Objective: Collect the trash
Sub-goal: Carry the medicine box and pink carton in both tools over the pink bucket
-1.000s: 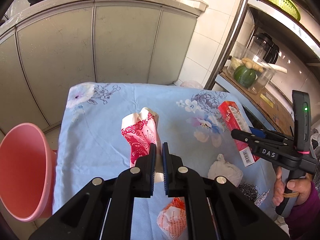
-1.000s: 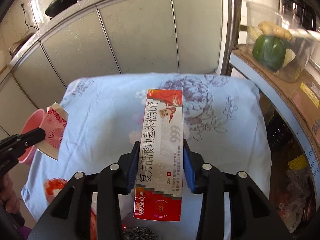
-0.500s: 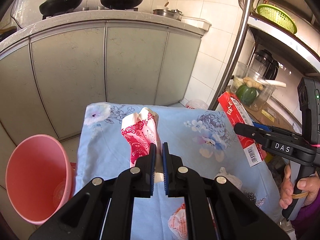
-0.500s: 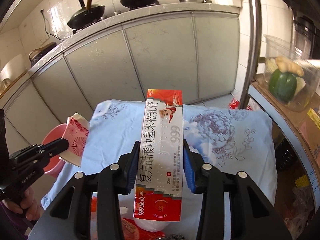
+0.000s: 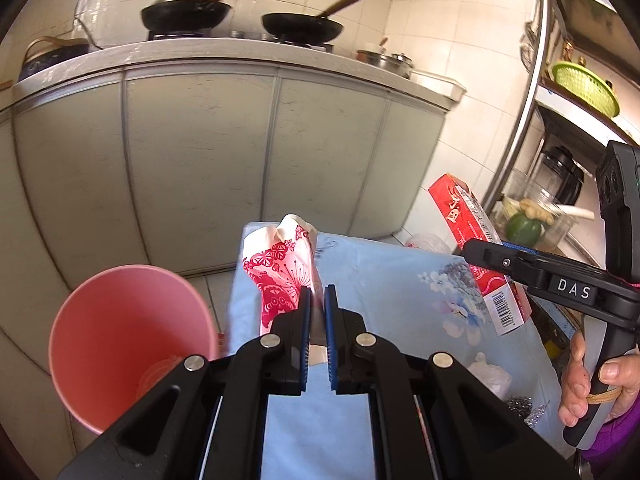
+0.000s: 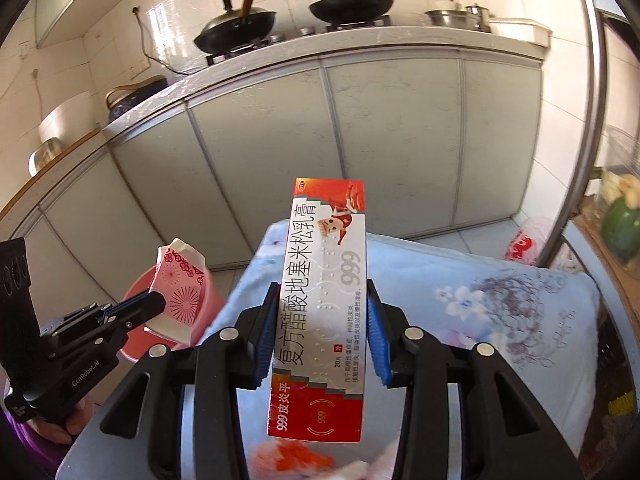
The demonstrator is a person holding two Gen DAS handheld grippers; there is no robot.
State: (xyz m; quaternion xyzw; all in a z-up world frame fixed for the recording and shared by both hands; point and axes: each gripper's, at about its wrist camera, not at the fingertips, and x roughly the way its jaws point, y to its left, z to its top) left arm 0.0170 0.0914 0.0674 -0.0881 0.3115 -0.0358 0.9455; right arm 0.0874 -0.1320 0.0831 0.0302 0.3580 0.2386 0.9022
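**kitchen_lurker:** Both hands had come up off the table since a second earlier. The blue floral cloth [image 5: 384,276] sat lower in both wrist views, and the stove counter [image 6: 360,46] with its two woks was fully in view.

**trashwatch:** What were the claws doing?

**kitchen_lurker:** Left gripper [image 5: 316,300] was pinched nearly closed on the crushed red-and-white paper cup [image 5: 282,268], which stuck up and forward past the fingertips. The pink bin [image 5: 120,340] was just to its left, lower down, mouth tilted toward the camera. From the right side, the cup hung in front of that bin.

**trashwatch:** And the right one?

**kitchen_lurker:** Right gripper [image 6: 322,320] clamped the red ointment box [image 6: 324,300] across its width, blue pads [image 6: 264,332] against both long sides. The box ran lengthwise between the jaws, poking out ahead and behind, above the cloth.
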